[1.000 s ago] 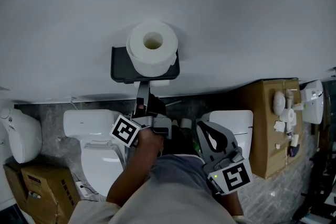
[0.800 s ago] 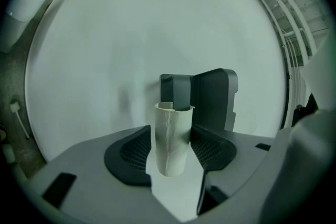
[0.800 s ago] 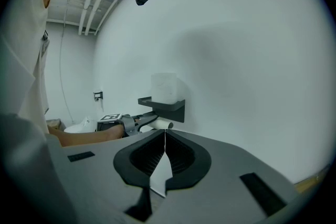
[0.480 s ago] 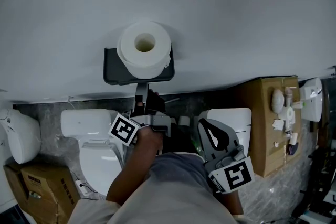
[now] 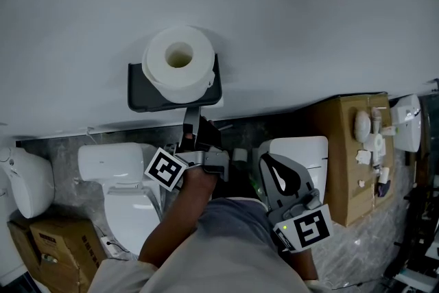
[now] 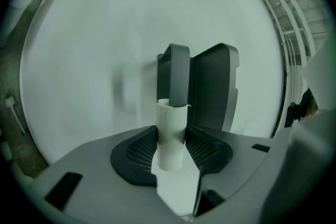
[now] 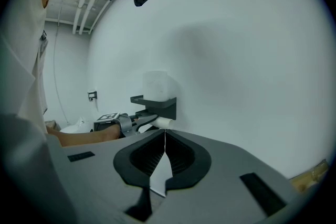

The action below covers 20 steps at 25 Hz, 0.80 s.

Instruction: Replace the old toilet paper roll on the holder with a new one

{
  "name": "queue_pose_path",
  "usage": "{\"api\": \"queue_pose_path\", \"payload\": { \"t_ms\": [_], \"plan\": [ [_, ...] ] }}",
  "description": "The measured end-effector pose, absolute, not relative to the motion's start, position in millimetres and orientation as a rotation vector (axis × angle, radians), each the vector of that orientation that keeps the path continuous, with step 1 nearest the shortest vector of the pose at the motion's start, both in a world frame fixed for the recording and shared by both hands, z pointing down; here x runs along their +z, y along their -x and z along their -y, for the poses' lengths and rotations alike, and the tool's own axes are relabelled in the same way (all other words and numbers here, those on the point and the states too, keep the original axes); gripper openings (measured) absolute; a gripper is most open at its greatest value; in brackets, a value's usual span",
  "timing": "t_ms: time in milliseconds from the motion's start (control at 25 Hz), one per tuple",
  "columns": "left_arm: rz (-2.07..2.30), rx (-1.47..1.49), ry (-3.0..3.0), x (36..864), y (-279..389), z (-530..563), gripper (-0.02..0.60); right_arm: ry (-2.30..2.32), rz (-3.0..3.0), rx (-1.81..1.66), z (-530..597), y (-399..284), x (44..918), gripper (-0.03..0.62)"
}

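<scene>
The left gripper (image 6: pixel 171 136) has its pads clamped on a bare cardboard tube (image 6: pixel 170 118), the jaws having just been closing onto it. The right gripper (image 7: pixel 164 139) is pressed together with nothing between its pads. Just past the tube's far end stands the dark wall holder (image 6: pixel 212 86), and in the head view a full toilet paper roll (image 5: pixel 180 62) sits on top of that holder, right above the left gripper's tips, while the right gripper hangs lower and further right, near a white toilet (image 5: pixel 302 147) and a cardboard box (image 5: pixel 343 154).
</scene>
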<state>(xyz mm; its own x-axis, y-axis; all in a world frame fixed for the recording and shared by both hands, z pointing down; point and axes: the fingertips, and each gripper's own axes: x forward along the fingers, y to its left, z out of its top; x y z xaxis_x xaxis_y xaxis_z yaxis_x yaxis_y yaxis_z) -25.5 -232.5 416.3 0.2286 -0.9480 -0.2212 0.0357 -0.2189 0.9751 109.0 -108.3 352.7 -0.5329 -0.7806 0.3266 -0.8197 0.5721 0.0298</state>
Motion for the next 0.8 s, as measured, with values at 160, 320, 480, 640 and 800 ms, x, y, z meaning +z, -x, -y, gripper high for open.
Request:
{"api": "queue_pose_path", "payload": {
  "t_ms": [160,320,480,640,800],
  "plan": [
    [0.888,-1.163,-1.486,415,9,232,0.173,-1.337,2.494,0.188,107,-116,352,0.017],
    [0.866,-1.135,-1.508,415,-9,231,0.173,-1.357,2.486,0.202,103,-126,353,0.017],
    [0.837,-1.116,-1.519,415,-23,233,0.173,-1.387,2.474,0.209,102,-133,353,0.017],
    [0.807,-1.091,-1.532,416,-36,233,0.173,-1.406,2.462,0.223,100,-136,354,0.017],
    [0.789,-1.061,-1.548,416,-54,230,0.173,-1.425,2.453,0.228,97,-145,353,0.017]
  ]
}}
